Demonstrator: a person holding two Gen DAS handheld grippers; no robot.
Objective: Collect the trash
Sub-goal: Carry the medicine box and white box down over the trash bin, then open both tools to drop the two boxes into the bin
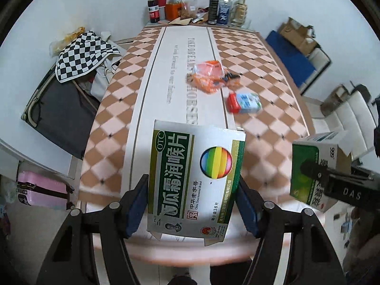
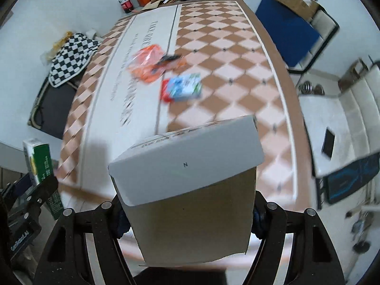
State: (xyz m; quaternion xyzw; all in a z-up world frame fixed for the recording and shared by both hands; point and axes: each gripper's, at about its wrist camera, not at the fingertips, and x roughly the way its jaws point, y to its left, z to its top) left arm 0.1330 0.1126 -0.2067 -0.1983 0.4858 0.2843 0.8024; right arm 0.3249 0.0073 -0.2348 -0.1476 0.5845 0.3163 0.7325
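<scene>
Two cartons are off the desk point(image 1: 123, 109), one in each tool. Left tool point(image 1: 192, 204) is clamped on a flat white-and-green lozenge box point(image 1: 194, 180), its blue pads pressing the box's two long edges; the printed face with a rainbow ball looks at the camera. The box hangs above the near end of the desk. Right tool point(image 2: 187, 216) is clamped on a second box point(image 2: 190, 190), held with its plain white end flap and brown inner side toward the camera; that flap stands open. From the left wrist view the same box shows as a white-and-green carton at the right, gripped by the black fingers of the right tool. No earlier look is given, so only the grip itself can be told.

Still lying on the desk, near its middle: crumpled orange wrappers point(image 1: 209, 76) and, just beside them toward the near end, a small red, blue and white carton point(image 1: 244, 103). Bottles and cans point(image 1: 213, 7) crowd the far end by the wall. A checkered cloth point(image 1: 83, 54) lies on a chair left of the desk.
</scene>
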